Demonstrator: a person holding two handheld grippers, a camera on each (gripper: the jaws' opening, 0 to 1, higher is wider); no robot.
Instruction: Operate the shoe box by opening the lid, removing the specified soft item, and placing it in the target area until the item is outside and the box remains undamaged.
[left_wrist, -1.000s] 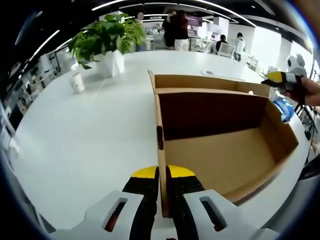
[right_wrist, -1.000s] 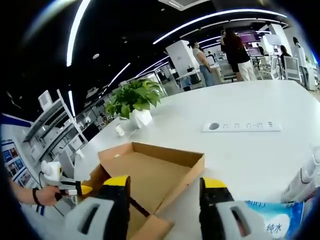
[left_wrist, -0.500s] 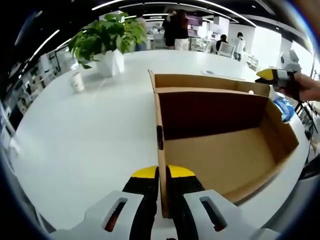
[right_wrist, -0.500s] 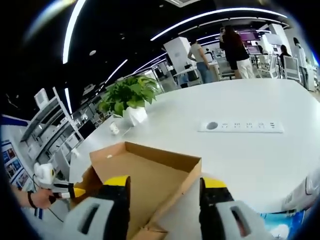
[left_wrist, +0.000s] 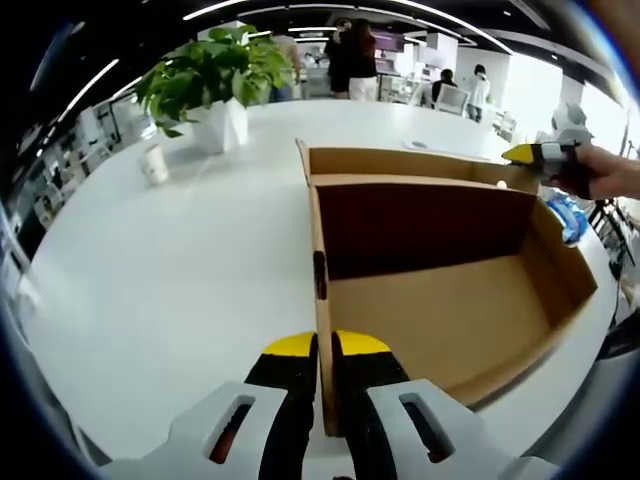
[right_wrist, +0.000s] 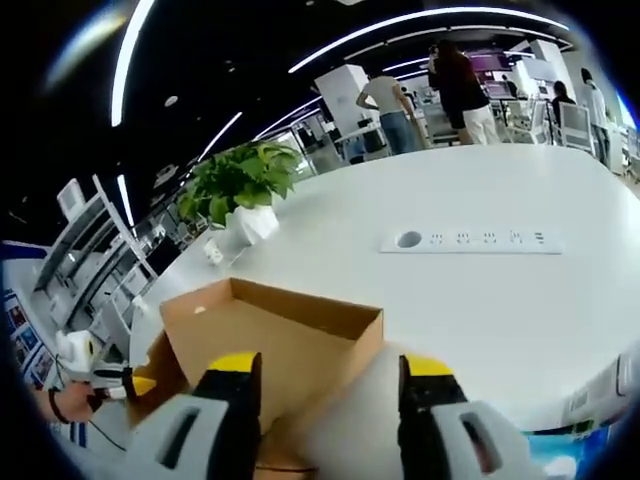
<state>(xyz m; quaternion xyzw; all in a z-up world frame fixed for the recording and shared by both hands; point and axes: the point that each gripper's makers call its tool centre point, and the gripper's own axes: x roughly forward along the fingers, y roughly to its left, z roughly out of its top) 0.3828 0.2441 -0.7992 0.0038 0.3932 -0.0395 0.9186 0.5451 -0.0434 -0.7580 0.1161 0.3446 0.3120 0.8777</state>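
White table (left_wrist: 180, 270) is stretching away beneath both tools, a potted plant (left_wrist: 212, 80) far ahead of the left gripper (left_wrist: 325, 352), whose jaws are pinching the shoe box (left_wrist: 440, 300) wall exactly as before. The right gripper (right_wrist: 330, 370), jaws spread apart, is hovering nearer the box's far corner than half a second ago, the blue packet having slipped almost out of its view.

Big round white table (left_wrist: 180, 270) takes up most of both views. Leafy green potted plant in a white angular pot (left_wrist: 215, 85) sits upper left in the left gripper view, with a small white paper cup (left_wrist: 155, 165) near it. Flat white power strip (right_wrist: 470, 240) lies right of centre in the right gripper view (people stand in the background).
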